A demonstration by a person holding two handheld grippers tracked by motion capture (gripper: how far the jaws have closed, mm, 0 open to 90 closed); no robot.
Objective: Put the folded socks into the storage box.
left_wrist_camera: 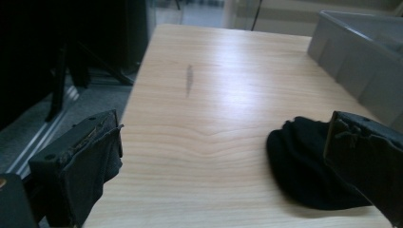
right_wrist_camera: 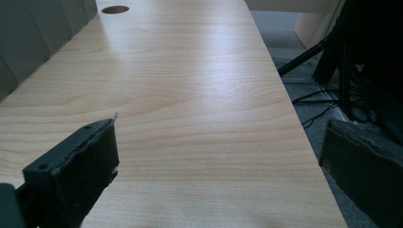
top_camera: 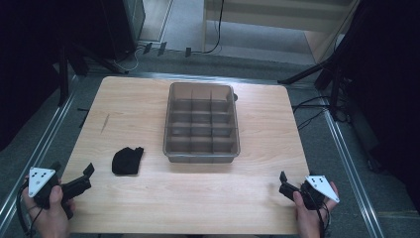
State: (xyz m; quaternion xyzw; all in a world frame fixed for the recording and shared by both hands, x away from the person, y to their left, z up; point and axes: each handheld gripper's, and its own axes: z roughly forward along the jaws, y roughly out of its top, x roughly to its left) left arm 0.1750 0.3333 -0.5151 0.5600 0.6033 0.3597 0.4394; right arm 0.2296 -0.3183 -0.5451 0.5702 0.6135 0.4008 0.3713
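Note:
A black bundle of cloth (top_camera: 127, 160) lies on the wooden table (top_camera: 148, 99), left of a grey divided bin (top_camera: 202, 124). My left gripper (top_camera: 87, 178) rests at the table's near left corner, held by a hand, and points toward the cloth. In the left gripper view its jaws stand wide apart (left_wrist_camera: 223, 126) with nothing between them, and the cloth (left_wrist_camera: 304, 166) lies just ahead, partly behind the right-hand jaw. My right gripper (top_camera: 283, 182) sits at the near right corner, also open (right_wrist_camera: 219, 130), over bare wood.
The bin has several empty compartments, and its wall (left_wrist_camera: 361, 57) rises at the upper right of the left gripper view. A small round hole (right_wrist_camera: 115, 9) sits in the tabletop beside the bin. Dark stands and cables (top_camera: 317, 104) flank the table.

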